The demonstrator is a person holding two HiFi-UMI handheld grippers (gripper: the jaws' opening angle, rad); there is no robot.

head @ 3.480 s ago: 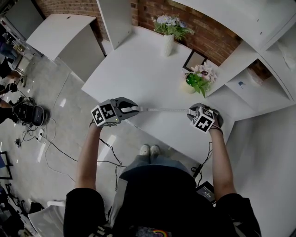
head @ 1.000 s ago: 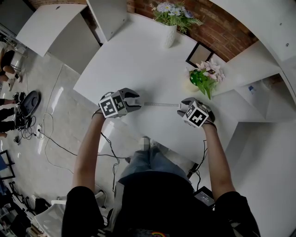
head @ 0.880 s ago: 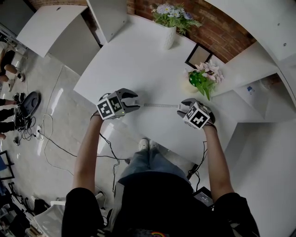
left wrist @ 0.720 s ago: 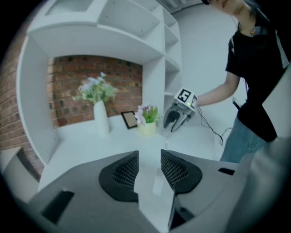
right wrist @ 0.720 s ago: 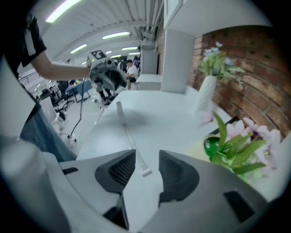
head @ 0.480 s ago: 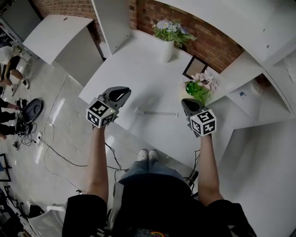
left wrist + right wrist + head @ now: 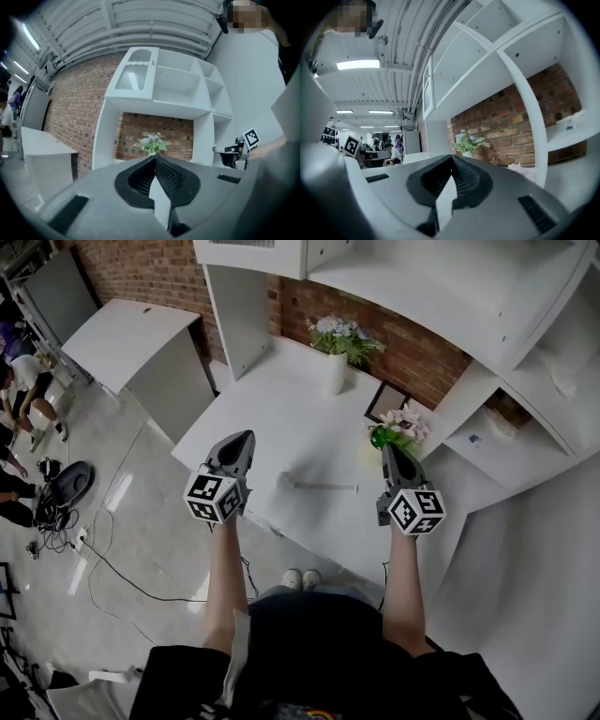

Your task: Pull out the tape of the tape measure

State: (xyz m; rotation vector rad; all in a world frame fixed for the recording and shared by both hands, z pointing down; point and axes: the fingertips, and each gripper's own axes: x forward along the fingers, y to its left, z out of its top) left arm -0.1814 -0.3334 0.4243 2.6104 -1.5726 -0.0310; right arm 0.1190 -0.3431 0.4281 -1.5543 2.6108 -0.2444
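My left gripper (image 7: 247, 437) is fully closed. Its jaws have just been closing, and in the left gripper view I see the pads meet with nothing between them. My right gripper (image 7: 386, 448) is the same: its jaws have just been closing too, and its own view shows them pressed together and empty. In the head view both point toward the brick wall (image 7: 412, 343) at 12 o'clock.

The tape measure (image 7: 284, 481) lies flat on the white bench (image 7: 272, 399), between the 2 grippers and touched by neither. What looks like its small case sits at the 9 o'clock end. The tape (image 7: 328, 487) runs out from it toward 3 o'clock and stops short of the right gripper.

From the tape measure, a white vase (image 7: 336, 371) of flowers stands at 12 o'clock by the wall. A dark frame (image 7: 385, 401) stands at 1 o'clock. A pink-flowered plant (image 7: 398, 427) sits at 2 o'clock, just beside the right gripper's tip as the head view shows it
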